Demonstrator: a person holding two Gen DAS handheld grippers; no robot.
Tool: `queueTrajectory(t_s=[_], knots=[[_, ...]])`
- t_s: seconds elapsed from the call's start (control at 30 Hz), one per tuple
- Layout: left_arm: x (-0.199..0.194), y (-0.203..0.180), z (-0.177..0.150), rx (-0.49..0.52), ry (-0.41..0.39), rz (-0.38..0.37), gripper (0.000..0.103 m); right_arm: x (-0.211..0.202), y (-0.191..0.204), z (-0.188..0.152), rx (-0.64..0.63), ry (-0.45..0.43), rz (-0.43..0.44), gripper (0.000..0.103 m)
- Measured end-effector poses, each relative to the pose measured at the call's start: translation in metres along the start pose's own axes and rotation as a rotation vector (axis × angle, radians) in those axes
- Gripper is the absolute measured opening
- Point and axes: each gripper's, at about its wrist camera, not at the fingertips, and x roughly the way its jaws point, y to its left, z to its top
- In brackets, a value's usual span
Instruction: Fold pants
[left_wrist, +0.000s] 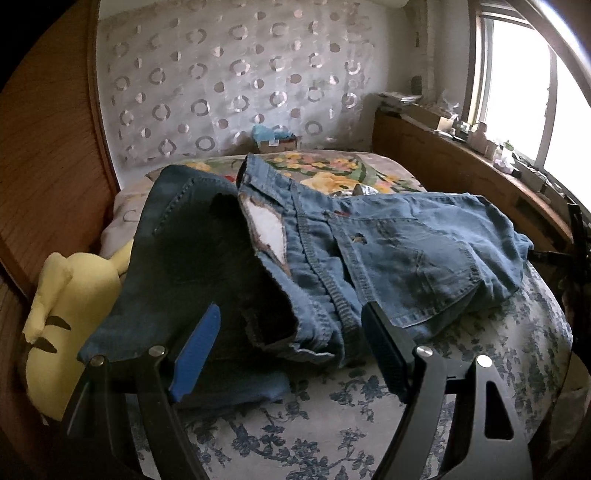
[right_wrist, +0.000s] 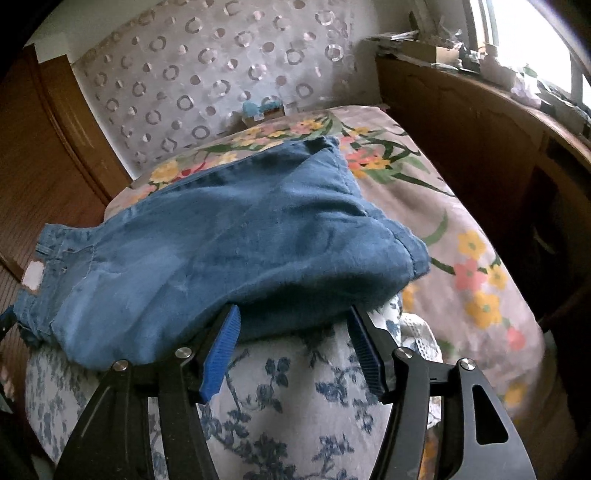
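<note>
1. Bed (left_wrist: 480, 387), white cover printed with blue flowers, fills the ground beneath and ahead of both sets of jaws; a second cover (right_wrist: 476, 266), beige with yellow and pink flowers, lies beyond and to the right of the right jaws.
2. Pants (left_wrist: 369, 251), blue denim, lie bunched on the bed directly ahead of both grippers; waistband end with a white label sits just past the left jaws; in the right wrist view the folded leg fabric (right_wrist: 240, 251) mounds up right at the fingertips, its near edge overhanging them.
3. Plush toy (left_wrist: 70, 295), yellow, rests left of the left jaws, against the wooden side panel, partly hidden under a dark fold of denim.
4. Left gripper (left_wrist: 291, 321): jaws spread wide; nothing between them; denim hem lies just beyond the gap.
5. Right gripper (right_wrist: 293, 314): jaws spread wide; fingertips touch or tuck under the denim edge; cannot tell which; no cloth pinched.
</note>
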Motion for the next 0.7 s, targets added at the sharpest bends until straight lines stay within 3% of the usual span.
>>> queueTrajectory(t_s=[0.13, 0.43, 0.53, 0.6, 0.67, 0.7], knots=[[0.006, 0.007, -0.005, -0.025, 0.027, -0.006, 0.080, 0.016, 0.013, 0.001, -0.017, 0.028, -0.003, 0.062], [0.008, 0.007, -0.008, -0.028, 0.036, -0.021, 0.080, 0.024, 0.041, 0.002, -0.149, 0.031, -0.113, 0.062], [0.011, 0.006, -0.009, -0.025, 0.045, -0.028, 0.072, 0.025, 0.045, 0.000, -0.166, 0.029, -0.130, 0.061], [0.013, 0.005, -0.011, -0.022, 0.052, -0.026, 0.066, 0.027, 0.048, -0.002, -0.174, 0.023, -0.126, 0.056], [0.014, 0.005, -0.012, -0.022, 0.055, -0.029, 0.061, 0.027, 0.056, -0.004, -0.187, 0.016, -0.121, 0.039], [0.015, 0.004, -0.012, -0.023, 0.055, -0.028, 0.058, 0.027, 0.059, -0.005, -0.195, 0.014, -0.115, 0.036]])
